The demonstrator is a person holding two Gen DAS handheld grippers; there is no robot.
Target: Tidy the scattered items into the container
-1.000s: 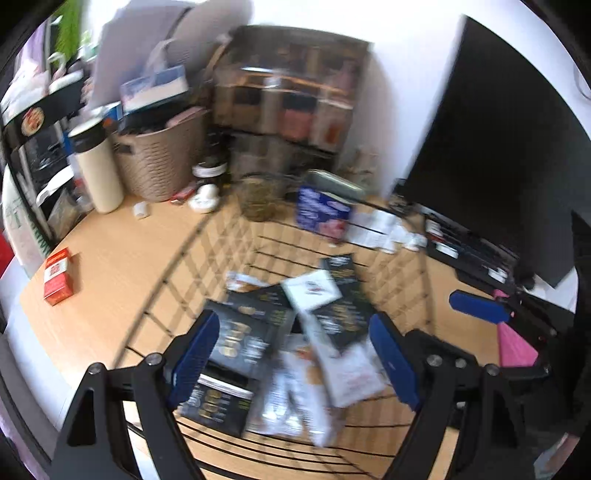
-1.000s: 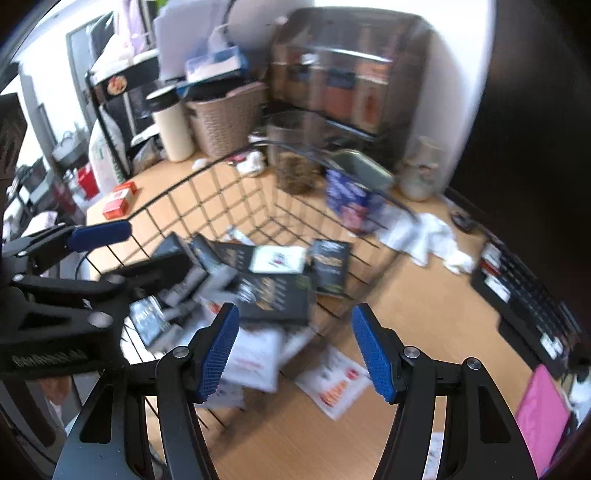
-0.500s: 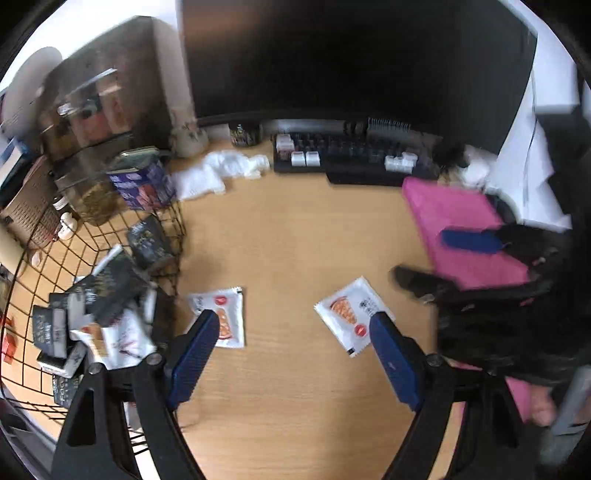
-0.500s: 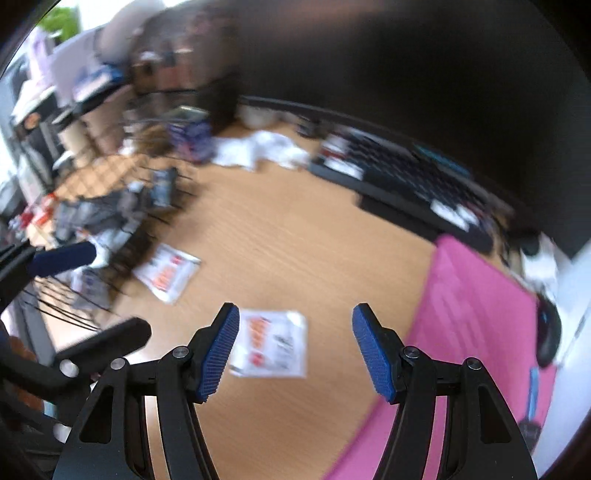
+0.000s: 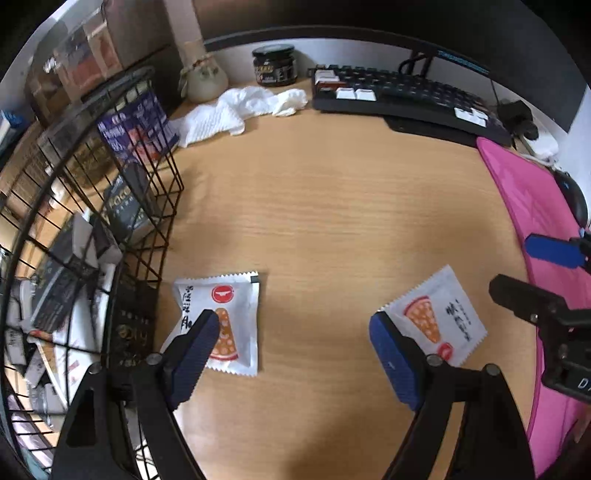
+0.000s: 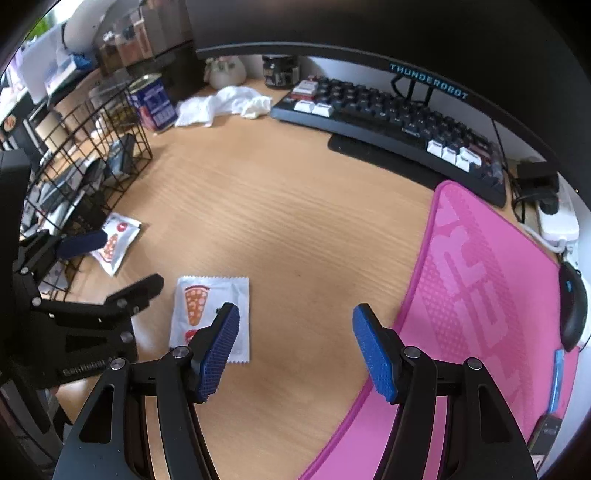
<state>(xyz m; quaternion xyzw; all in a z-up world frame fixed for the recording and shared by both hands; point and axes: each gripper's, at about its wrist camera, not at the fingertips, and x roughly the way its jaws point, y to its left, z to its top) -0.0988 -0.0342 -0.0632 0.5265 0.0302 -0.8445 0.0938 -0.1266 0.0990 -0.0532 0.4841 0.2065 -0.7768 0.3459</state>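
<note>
Both tools have swung away from the wire basket (image 5: 110, 206) and now point down at the open bench (image 5: 332, 206). A second ago each camera looked into the basket at the packets piled inside; now each looks at the wood surface with two sachets on it. The unloading pass over the basket appears to be finished, and a new pick-up is being lined up.

The left tool (image 5: 291, 347) has its jaws apart and empty. The left sachet (image 5: 225, 314) lies flat on the bench just outside the basket wall, partly behind the tool's left finger, at 7 o'clock in the left wrist view. The right tool (image 6: 295, 343) also has its jaws apart and empty. The right sachet (image 6: 210, 314) lies flat at 8 o'clock in the right wrist view, partly under that tool's left finger. Neither sachet sits centred between a pair of jaws, so each tool probably needs a sideways correction before it closes.

Two sachets remain outside the basket; no other loose packets are visible on the open wood.

The bench is light wood grain, matte and flat. A pink mat (image 6: 480, 295) covers its right side, at 3 o'clock. A dark keyboard (image 6: 388, 114) sits at 12 to 1 o'clock below a black monitor (image 6: 369, 29). A crumpled white cloth (image 5: 240, 107) lies at 11 o'clock, near a small dark jar (image 5: 275, 64). A mouse (image 6: 572, 306) rests at the far right edge.
</note>
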